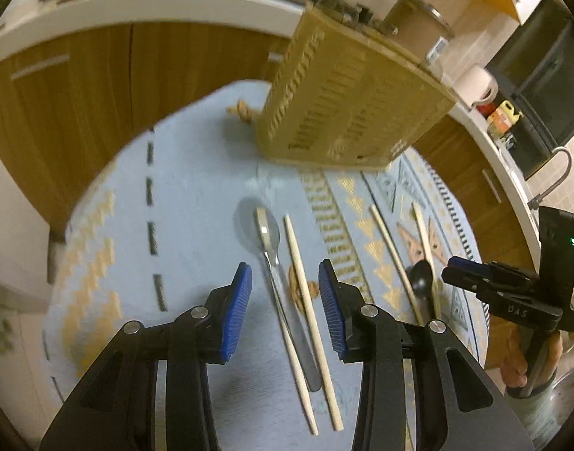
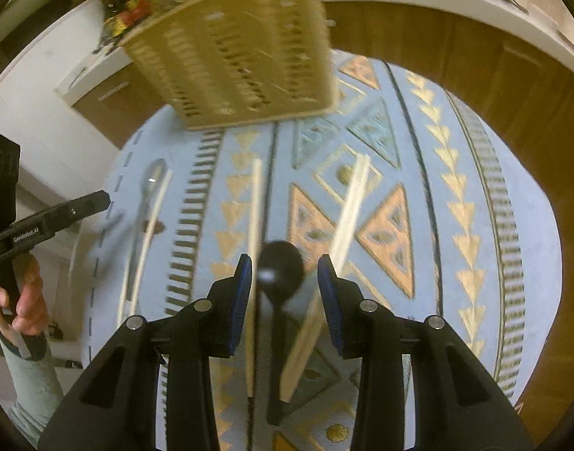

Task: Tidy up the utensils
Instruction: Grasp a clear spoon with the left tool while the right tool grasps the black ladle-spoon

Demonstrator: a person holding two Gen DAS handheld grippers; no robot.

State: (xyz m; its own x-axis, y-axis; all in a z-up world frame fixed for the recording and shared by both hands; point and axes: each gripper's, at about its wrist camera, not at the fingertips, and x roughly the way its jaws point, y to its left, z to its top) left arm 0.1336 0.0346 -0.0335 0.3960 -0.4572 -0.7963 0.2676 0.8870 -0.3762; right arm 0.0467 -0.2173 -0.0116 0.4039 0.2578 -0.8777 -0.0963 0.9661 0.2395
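Utensils spread on a patterned cloth, both claws hanging above them

Left claw (image 1: 285,300) is partly open and empty, its blue pads (image 1: 237,312) apart above a metal spoon (image 1: 266,233) and two pale chopsticks (image 1: 305,300) that lie side by side on the cloth (image 1: 197,203); right claw (image 2: 285,300) is likewise partly open and grips nothing, with a black spoon (image 2: 281,263) on the cloth below the gap and a chopstick (image 2: 255,206) to either side of it. A slotted tan basket (image 1: 347,101) stands upright at the far end of the cloth, well apart from the utensils. In the left wrist view the right claw shows at the right edge, held by a hand (image 1: 520,357); wooden cabinets (image 1: 80,94) and a white worktop lie beyond
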